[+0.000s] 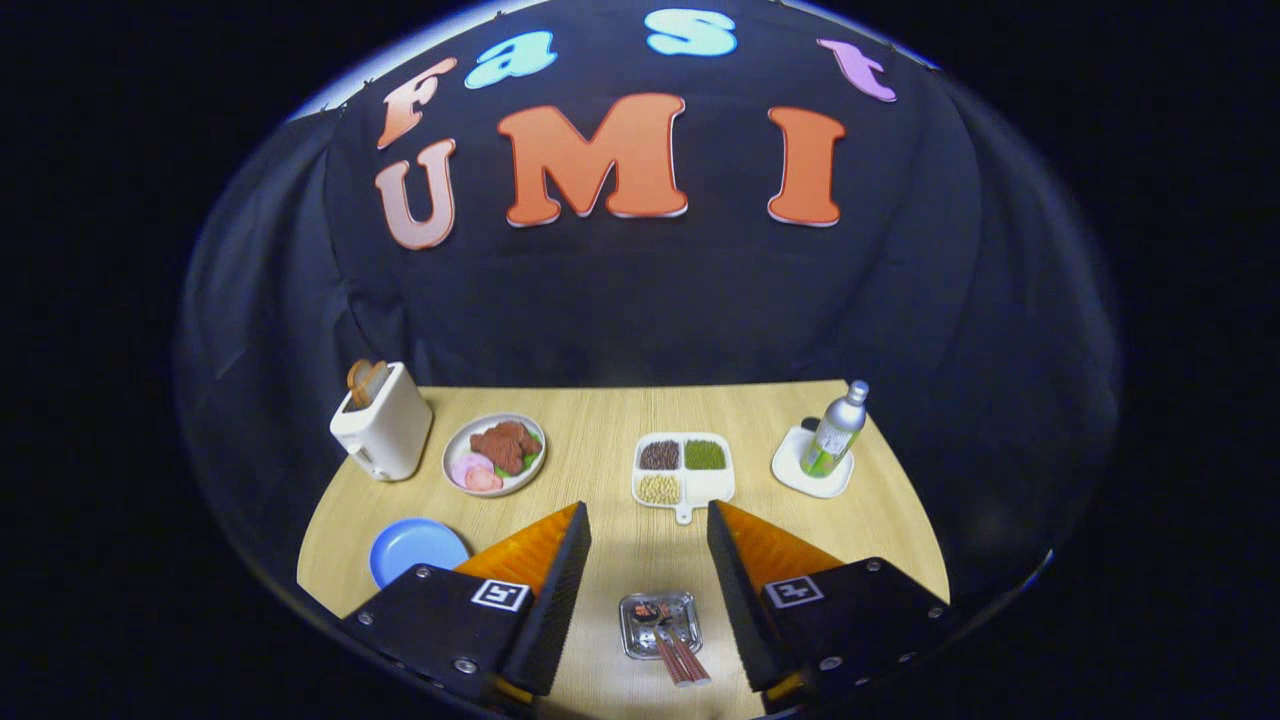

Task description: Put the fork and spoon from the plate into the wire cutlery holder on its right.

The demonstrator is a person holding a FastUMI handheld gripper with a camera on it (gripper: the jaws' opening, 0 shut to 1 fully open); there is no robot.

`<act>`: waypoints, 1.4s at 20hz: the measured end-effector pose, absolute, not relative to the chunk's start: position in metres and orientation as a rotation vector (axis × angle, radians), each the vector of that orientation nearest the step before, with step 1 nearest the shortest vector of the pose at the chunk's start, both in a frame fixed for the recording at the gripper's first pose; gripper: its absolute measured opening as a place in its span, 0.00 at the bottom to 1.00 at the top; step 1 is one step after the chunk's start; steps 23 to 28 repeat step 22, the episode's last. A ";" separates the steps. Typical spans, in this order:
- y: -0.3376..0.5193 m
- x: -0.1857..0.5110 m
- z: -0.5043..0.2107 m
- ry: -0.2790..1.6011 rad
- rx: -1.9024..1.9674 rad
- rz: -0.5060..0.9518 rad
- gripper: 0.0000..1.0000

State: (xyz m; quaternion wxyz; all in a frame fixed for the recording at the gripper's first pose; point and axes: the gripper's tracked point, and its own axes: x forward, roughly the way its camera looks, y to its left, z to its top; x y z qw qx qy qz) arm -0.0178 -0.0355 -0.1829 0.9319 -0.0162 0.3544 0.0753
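Gripper (648, 520): fingers spread wide, holding nothing. Small metal plate (640, 642) with fork and spoon (672, 645) (handles overhanging) near counter (600, 420) front edge, between fingers.

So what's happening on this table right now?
A hand-held gripper hangs open above a wooden table, holding nothing. Between its fingers, a small metal tray carries a fork and spoon, still untouched. Beyond the fingers sit a toaster, a plate of food, a divided dish, a bottle and a blue plate.
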 end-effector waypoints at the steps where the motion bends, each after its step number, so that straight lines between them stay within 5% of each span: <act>1: -0.037 -0.013 -0.171 0.685 -0.031 0.147 0.78; 5: -0.043 0.007 -0.122 0.512 -0.045 0.125 0.88; 14: -0.034 0.028 -0.052 0.262 0.009 0.109 0.89; 28: -0.025 0.033 -0.034 0.197 0.034 0.127 0.89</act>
